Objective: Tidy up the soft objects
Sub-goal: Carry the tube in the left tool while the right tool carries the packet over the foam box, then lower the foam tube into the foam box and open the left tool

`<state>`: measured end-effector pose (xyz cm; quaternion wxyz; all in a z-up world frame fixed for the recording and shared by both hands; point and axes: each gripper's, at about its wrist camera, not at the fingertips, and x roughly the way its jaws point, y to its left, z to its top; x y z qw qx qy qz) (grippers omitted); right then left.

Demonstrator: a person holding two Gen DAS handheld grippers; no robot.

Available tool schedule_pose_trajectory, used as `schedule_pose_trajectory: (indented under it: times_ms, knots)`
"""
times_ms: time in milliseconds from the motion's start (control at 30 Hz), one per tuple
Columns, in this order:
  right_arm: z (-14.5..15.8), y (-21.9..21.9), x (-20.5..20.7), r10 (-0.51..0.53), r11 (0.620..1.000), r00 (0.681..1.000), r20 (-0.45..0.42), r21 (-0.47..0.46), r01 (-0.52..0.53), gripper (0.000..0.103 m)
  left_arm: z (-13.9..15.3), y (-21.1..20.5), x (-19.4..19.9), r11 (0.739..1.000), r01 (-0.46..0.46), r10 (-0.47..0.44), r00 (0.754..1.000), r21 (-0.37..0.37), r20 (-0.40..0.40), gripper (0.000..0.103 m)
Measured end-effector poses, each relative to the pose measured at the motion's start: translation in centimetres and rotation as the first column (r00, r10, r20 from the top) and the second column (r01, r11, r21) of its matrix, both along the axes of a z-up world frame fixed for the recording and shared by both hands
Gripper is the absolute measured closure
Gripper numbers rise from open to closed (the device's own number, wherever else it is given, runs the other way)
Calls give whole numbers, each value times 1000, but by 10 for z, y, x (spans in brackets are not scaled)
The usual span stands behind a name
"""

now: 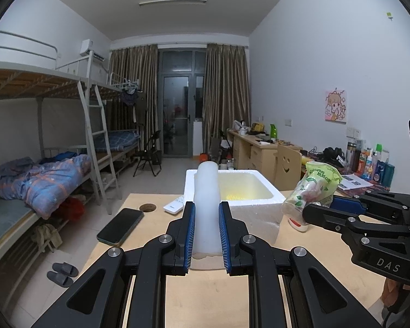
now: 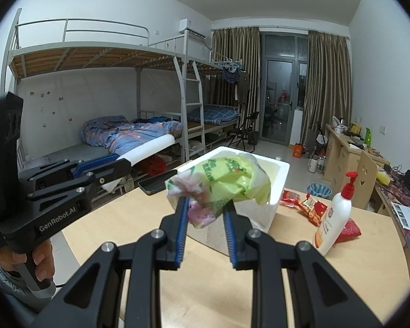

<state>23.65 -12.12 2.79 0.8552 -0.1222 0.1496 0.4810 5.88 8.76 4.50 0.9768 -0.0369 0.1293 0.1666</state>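
My left gripper [image 1: 206, 210] is shut on a white foam roll [image 1: 206, 202] and holds it above the wooden table [image 1: 205, 295], just before the white foam box [image 1: 265, 199]. My right gripper [image 2: 205, 205] is shut on a green and pink plastic bag [image 2: 221, 183], lifted in front of the foam box [image 2: 276, 188]. In the left wrist view the right gripper [image 1: 311, 207] and the plastic bag [image 1: 314, 188] hang to the right of the box. In the right wrist view the left gripper [image 2: 123, 164] holds the foam roll [image 2: 150, 149] at the left.
A phone [image 1: 120, 225], a white remote [image 1: 173, 205] and a round hole [image 1: 147, 207] lie on the table's left. A pump bottle [image 2: 336, 216] and red snack packets [image 2: 311, 207] sit right of the box. Bunk beds [image 1: 41, 180] stand at the left, desks [image 1: 259, 147] at the right.
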Motion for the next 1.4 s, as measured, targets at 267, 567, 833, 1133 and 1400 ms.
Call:
schedule_pose_trajectory:
  times_ms: [267,567,833,1133,1400]
  knots:
    - [8,15,13,-11,1000,1000,5,-6,11,74,8,10,17,1000,6,-6,1000,6,-2,85]
    - [15,29,34,-20,1000,1000,-9,-14,20,74,17,27,43,1000,23,-23,1000,-8,-10,85]
    - [18,37,50,-31,999,999,-18,-16,31,74,26,39,66,1000,28,-28,1000,-3,-12,85]
    - [14,51,63,-16,999,1000,-26,-30,15,74,30,46,100,998,60,-61,997,-8,-39,85]
    - [12,59,78,-25,998,999,-27,-49,24,74,26,58,127,997,75,-77,995,-31,-58,85]
